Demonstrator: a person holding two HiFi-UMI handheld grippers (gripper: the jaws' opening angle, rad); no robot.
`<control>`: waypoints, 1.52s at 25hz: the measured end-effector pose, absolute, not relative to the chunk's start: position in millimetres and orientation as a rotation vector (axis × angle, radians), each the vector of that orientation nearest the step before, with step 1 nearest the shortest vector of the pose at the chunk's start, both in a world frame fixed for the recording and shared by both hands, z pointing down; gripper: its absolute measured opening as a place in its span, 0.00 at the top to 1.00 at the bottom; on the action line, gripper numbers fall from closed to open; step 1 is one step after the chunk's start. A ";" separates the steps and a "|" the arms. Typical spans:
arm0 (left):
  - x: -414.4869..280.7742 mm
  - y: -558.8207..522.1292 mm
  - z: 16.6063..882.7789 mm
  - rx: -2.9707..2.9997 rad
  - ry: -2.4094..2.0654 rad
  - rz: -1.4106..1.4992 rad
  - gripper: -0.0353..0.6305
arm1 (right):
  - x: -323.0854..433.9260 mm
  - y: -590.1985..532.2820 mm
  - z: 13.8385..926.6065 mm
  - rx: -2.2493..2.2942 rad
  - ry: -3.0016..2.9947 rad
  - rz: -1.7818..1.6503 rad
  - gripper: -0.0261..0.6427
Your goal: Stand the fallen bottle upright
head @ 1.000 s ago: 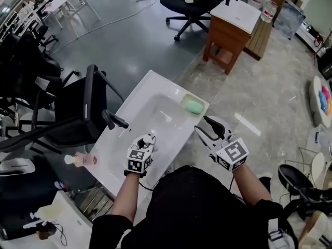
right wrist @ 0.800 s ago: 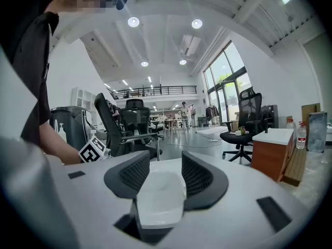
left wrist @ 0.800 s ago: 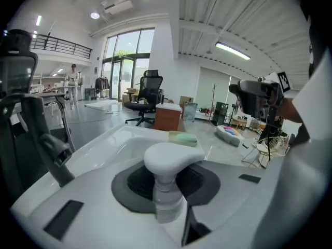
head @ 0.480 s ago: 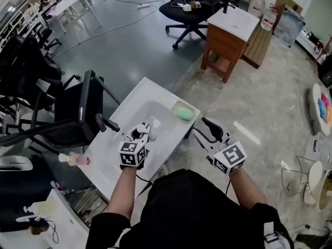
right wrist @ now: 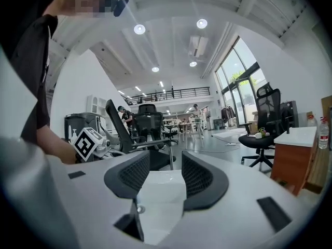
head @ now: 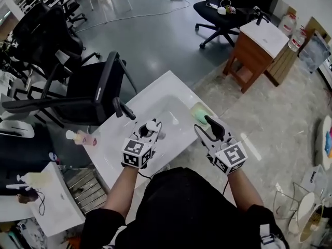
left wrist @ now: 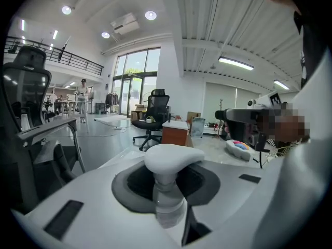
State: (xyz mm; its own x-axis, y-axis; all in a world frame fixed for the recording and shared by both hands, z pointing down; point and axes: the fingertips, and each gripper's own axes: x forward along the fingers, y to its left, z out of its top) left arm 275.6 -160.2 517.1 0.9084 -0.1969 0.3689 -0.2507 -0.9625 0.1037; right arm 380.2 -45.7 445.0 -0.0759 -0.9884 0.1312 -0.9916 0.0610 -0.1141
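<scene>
My left gripper [head: 147, 133] is shut on a small clear bottle [left wrist: 167, 200] with a white pump cap [left wrist: 171, 158], gripping it just under the cap. It holds the bottle above the bowl of the white washbasin [head: 172, 91], cap pointing away from me. In the left gripper view [left wrist: 166, 178] the bottle stands between the dark pads. My right gripper [head: 213, 130] hovers at the basin's right edge, open with nothing between its ribbed pads [right wrist: 136, 174]. A second pump bottle with pink liquid [head: 83, 138] rests at the basin top's left end; whether it stands or lies I cannot tell.
A black faucet [head: 124, 110] rises at the basin's back edge and a green soap dish [head: 199, 115] sits at its right end. A black office chair [head: 96, 90] stands close behind the basin. A wooden cabinet [head: 257, 48] and other chairs stand farther off.
The left gripper has lifted the bottle up from the basin bowl. The right gripper has shifted slightly beside the basin's right edge. The head camera has swung, moving the whole scene.
</scene>
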 end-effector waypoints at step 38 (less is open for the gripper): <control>93.8 -333.8 540.1 2.694 -1.152 0.538 0.79 | 226.3 -191.4 485.7 1.546 -2.549 0.461 0.67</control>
State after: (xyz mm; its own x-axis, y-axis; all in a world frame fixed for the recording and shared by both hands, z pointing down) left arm 93.8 -333.8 540.1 0.6382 -0.6655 0.3871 -0.7241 -0.6897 0.0080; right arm 226.3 -191.4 485.7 -0.4689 -0.8438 0.2610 -0.8818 0.4302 -0.1934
